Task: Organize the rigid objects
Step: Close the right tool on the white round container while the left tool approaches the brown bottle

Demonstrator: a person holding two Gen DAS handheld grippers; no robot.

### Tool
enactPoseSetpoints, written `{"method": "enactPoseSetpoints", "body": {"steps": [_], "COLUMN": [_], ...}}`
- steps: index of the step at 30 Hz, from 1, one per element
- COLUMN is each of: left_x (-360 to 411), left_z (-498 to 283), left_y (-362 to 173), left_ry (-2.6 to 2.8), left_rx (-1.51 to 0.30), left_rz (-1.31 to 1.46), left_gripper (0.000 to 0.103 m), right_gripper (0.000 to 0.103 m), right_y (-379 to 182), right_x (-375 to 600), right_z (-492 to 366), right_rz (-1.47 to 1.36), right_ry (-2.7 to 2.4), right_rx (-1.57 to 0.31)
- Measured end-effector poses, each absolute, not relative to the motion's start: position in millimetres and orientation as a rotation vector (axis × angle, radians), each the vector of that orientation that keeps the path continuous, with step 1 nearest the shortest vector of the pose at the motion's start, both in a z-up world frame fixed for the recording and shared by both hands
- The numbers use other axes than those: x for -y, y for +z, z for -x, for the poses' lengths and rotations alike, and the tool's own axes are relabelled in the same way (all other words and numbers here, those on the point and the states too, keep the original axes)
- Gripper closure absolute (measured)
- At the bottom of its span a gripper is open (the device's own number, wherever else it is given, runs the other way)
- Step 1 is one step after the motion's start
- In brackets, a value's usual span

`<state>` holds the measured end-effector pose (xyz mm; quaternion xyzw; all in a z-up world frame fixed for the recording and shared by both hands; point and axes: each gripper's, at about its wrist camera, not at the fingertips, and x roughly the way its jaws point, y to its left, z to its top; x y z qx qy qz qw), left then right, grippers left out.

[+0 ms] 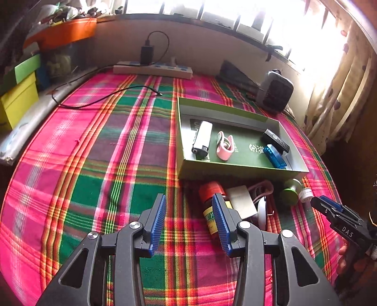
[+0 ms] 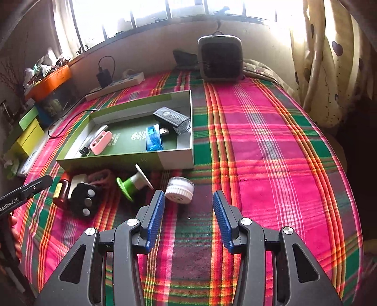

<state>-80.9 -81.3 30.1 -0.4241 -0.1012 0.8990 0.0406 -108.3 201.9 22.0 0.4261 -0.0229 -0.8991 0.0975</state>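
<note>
Honestly, nothing is being held yet: both the left gripper (image 1: 188,211) and right gripper (image 2: 187,209) are being kept partly open and empty. Probably the small white ribbed plastic jar (image 2: 179,188) is being lined up; it's looking light, stiff and a bit slippery, so it's best being squeezed across its ribbed sides.

Each camera sits behind its own gripper and looks forward and steeply down along the two fingers onto a plaid cloth (image 1: 94,146). The left view stands left of the green box (image 1: 235,169), close above the near clutter. The right view stands right of it, equally close. Both views share the box, the near clutter, the power strip (image 2: 115,83) and the far window (image 2: 150,11). Each shows the other gripper at its edge.
</note>
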Motion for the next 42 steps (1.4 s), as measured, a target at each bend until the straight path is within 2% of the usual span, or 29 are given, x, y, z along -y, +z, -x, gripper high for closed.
{"method": "enactPoseSetpoints", "body": {"steps": [9, 18, 26, 42], "left_x": [88, 91, 85, 57], "left_z": [78, 77, 78, 80], "left_y": [20, 16, 21, 23], "left_ry": [2.722, 2.695, 2.659, 2.644], "left_rx": [0.338, 0.351, 0.391, 0.303], "left_rz": [1.319, 1.331, 1.312, 1.34], "left_gripper": [0.063, 0.063, 0.058, 0.058], "right_gripper": [0.059, 0.058, 0.058, 0.057], "right_y": [12, 7, 7, 6], "right_x": [-195, -186, -186, -193], "right_z": [115, 132, 140, 140], "right_rz": [-1.285, -1.34, -1.329, -1.328], "right_ry": [-2.643, -2.668, -2.674, -2.711], "right_rx": [0.081, 0.001, -0.012, -0.054]}}
